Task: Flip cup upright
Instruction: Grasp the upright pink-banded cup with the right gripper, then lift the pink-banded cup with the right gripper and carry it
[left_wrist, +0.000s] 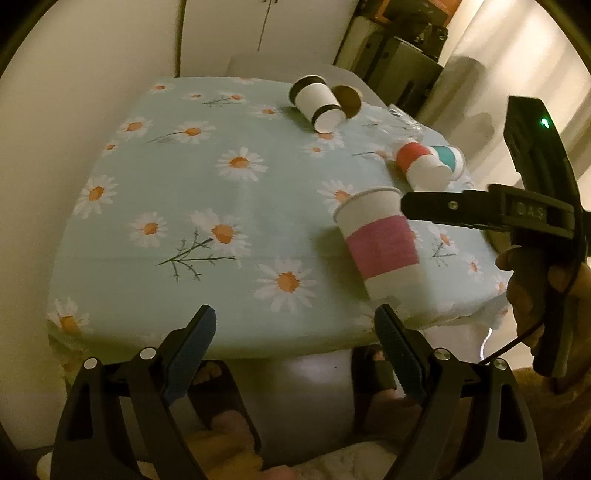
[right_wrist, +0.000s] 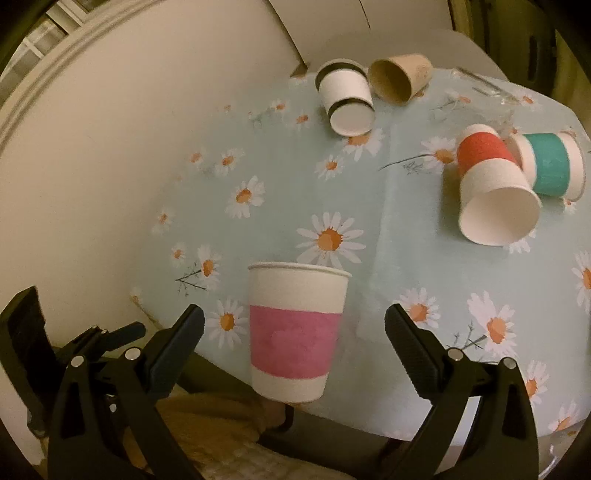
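Note:
A white paper cup with a pink band (left_wrist: 378, 243) stands upright, mouth up, near the table's front right edge; it also shows in the right wrist view (right_wrist: 295, 332). My right gripper (right_wrist: 295, 325) is open, its fingers on either side of the cup and apart from it. In the left wrist view one right finger (left_wrist: 454, 210) reaches in beside the cup's rim. My left gripper (left_wrist: 295, 328) is open and empty, off the table's front edge.
Other cups lie on their sides on the daisy tablecloth (left_wrist: 192, 192): a black-banded one (right_wrist: 345, 98) and a brown one (right_wrist: 400, 79) at the back, a red-banded one (right_wrist: 491, 184) and a teal-banded one (right_wrist: 550, 166) at the right. A wall runs along the left.

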